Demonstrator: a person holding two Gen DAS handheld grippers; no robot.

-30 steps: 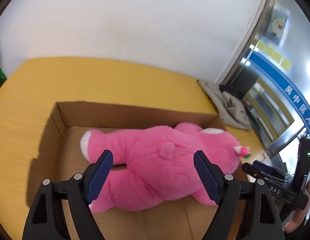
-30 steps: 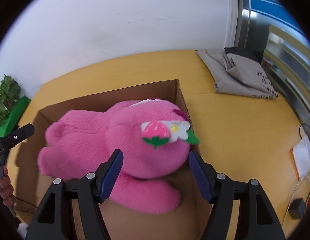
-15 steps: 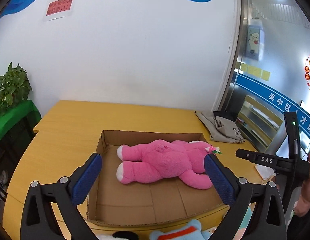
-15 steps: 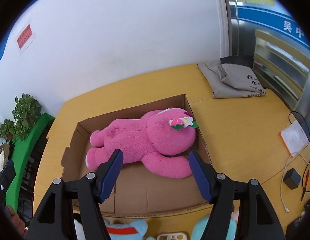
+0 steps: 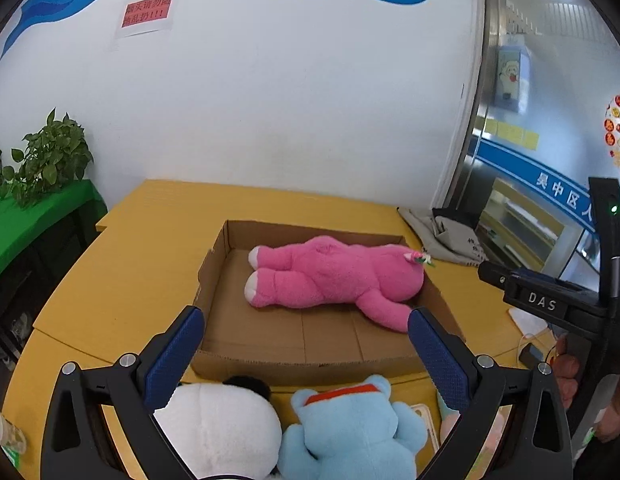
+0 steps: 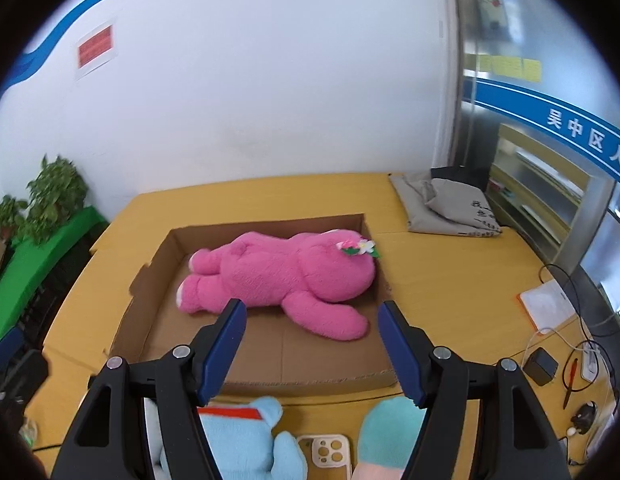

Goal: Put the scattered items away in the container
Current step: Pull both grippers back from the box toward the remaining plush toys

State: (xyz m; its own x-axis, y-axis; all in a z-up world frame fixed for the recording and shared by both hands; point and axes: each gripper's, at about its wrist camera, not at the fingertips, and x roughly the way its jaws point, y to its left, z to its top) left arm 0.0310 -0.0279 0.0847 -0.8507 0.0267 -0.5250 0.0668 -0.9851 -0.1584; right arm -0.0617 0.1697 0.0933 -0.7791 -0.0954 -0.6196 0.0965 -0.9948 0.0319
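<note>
A pink plush bear point(image 5: 334, 276) point(image 6: 281, 276) lies on its side in the open cardboard box point(image 5: 301, 356) point(image 6: 149, 292) on the yellow table. In front of the box lie a white panda plush point(image 5: 217, 428), a light blue plush with a red collar point(image 5: 354, 432) point(image 6: 237, 440), a cream phone case point(image 6: 328, 450) and a teal and pink soft item point(image 6: 386, 436). My left gripper point(image 5: 305, 356) is open and empty, above the panda and blue plush. My right gripper point(image 6: 312, 354) is open and empty, above the box's near edge.
A folded grey cloth bag point(image 6: 446, 208) lies at the table's back right. A notepad point(image 6: 548, 306), a black charger point(image 6: 541, 366), cables and a pen point(image 6: 570, 380) lie at the right. A potted plant point(image 5: 45, 160) stands on a green shelf at the left.
Both grippers have pulled back and up from the pink bear, which stays in the box. The plush toys in front of the box have come into view.
</note>
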